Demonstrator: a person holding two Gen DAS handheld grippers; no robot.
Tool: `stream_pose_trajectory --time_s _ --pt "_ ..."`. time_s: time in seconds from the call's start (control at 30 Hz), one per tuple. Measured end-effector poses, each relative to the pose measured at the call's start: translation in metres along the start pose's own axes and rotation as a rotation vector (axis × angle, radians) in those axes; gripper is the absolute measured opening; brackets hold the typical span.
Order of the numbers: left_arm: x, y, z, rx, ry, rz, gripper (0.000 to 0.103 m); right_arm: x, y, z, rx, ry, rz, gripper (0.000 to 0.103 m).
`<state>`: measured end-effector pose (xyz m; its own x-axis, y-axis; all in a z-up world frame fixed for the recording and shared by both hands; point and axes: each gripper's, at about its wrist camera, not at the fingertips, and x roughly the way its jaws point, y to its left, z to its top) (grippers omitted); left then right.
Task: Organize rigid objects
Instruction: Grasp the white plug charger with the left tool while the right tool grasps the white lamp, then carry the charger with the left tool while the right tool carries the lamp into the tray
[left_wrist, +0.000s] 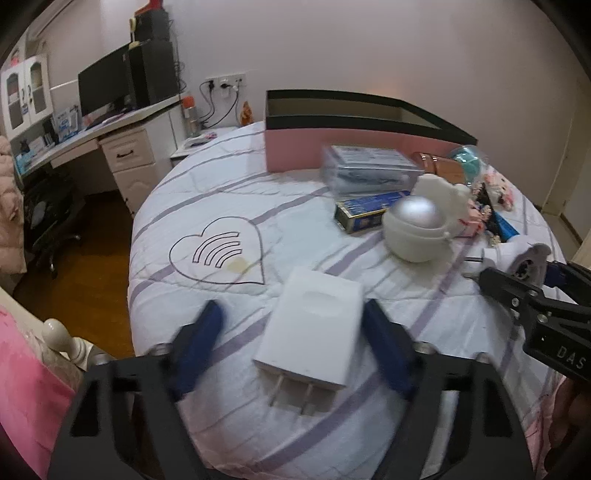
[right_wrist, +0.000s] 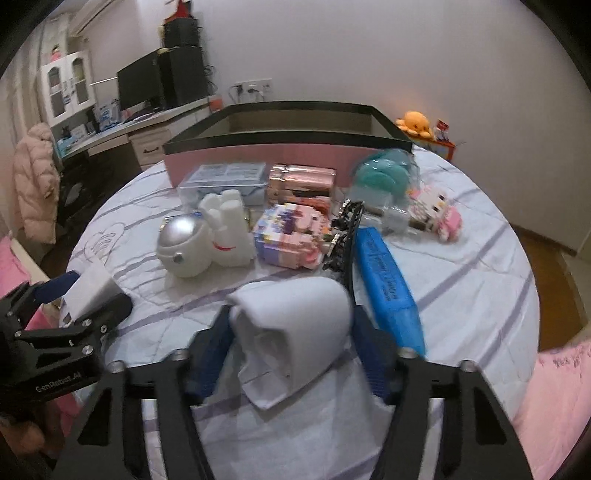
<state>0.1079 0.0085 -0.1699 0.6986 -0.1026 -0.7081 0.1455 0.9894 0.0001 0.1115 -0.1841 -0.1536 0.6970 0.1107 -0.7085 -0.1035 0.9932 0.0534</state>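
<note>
My left gripper (left_wrist: 291, 325) is open around a white plug adapter box (left_wrist: 312, 328) that lies on the bed; the right finger is near its side, the left finger stands apart. It also shows in the right wrist view (right_wrist: 90, 290). My right gripper (right_wrist: 291, 321) is shut on a white rounded plastic device (right_wrist: 291, 325), both blue pads pressed on its sides; in the left wrist view it shows as a white device (left_wrist: 517, 254). A pink storage box with a black rim (right_wrist: 258, 158) stands at the far side of the bed.
On the bed lie a silver-domed white ball device (right_wrist: 183, 243), a white bear-shaped figure (right_wrist: 229, 229), a clear plastic case (right_wrist: 225, 181), a block-brick toy (right_wrist: 291, 236), a blue case (right_wrist: 388, 280), a teal round item (right_wrist: 384, 177). A desk with a monitor (left_wrist: 107, 88) stands left.
</note>
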Motion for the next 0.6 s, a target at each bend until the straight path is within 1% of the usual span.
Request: stream_pose_trajectory --time_s 0.03,0.07,0.17,0.27,0.43,0.6 --pt "-0.001 -0.002 0.0 0.006 0.0 -0.019 0.056 0.0 -0.001 0.0 0.004 -0.003 0.005 0.061" --pt "-0.002 -0.003 0.0 0.008 -0.001 -0.025 0.047 -0.001 -0.002 -0.001 0.01 -0.005 0.013 0.06" --pt "-0.003 -0.003 0.001 0.006 0.002 -0.033 0.041 -0.004 -0.004 -0.002 0.022 -0.006 0.052 0.06" --pt "-0.005 0.0 0.001 -0.015 0.006 -0.05 0.041 -0.007 -0.003 -0.003 0.022 -0.008 0.073 0.06" --pt "-0.01 0.002 0.003 -0.031 0.004 -0.056 0.041 -0.013 -0.001 -0.002 0.023 -0.016 0.098 0.061" --pt "-0.013 0.003 0.009 -0.049 0.0 -0.063 0.041 -0.023 -0.003 0.005 0.025 -0.034 0.115 0.061"
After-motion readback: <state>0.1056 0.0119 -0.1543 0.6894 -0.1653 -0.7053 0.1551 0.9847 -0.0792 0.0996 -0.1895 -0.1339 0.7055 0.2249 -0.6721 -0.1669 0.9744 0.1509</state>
